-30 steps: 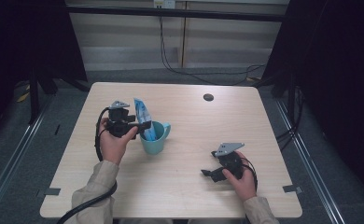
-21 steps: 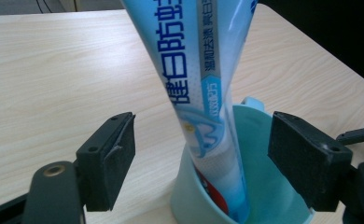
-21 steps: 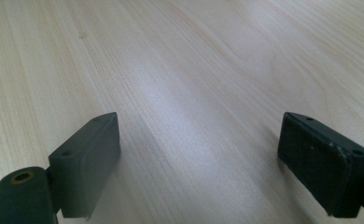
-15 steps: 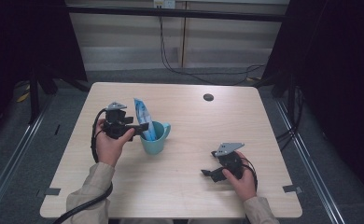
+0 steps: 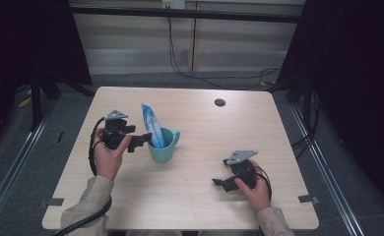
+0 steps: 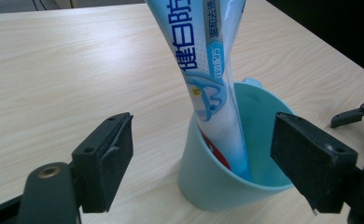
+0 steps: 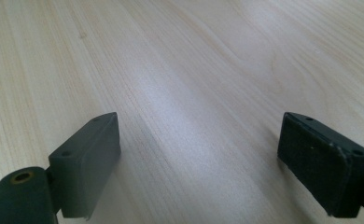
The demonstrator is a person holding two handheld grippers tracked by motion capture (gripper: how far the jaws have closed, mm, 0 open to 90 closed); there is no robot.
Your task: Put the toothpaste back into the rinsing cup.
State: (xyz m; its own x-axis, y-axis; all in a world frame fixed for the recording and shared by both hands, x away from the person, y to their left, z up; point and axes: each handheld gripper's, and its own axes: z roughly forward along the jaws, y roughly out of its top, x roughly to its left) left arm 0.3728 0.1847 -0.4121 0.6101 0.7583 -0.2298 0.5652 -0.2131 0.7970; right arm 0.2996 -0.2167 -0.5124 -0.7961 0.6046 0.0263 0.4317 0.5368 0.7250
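- The blue tube (image 6: 207,70) stands tilted in the teal cup (image 6: 227,177) on the table (image 5: 200,123).
- The left gripper (image 6: 201,163) is spread wide, cup between its jaws, maybe not touching.
- The right gripper (image 7: 199,163) gapes over bare wood, well apart.

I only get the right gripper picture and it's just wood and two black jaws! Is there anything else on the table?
Observer: Yes. In the high view a teal cup stands left of the middle of the table.
Operator: Is something in it?
Observer: A blue and white tube stands in the cup, leaning and poking out well above the rim.
Operator: Where's the other gripper?
Observer: The left gripper is right beside the cup, jaws wide open, one on each side of it, not touching it.
Operator: And mine?
Observer: The right gripper is low over bare wood, well apart from the cup, jaws open.
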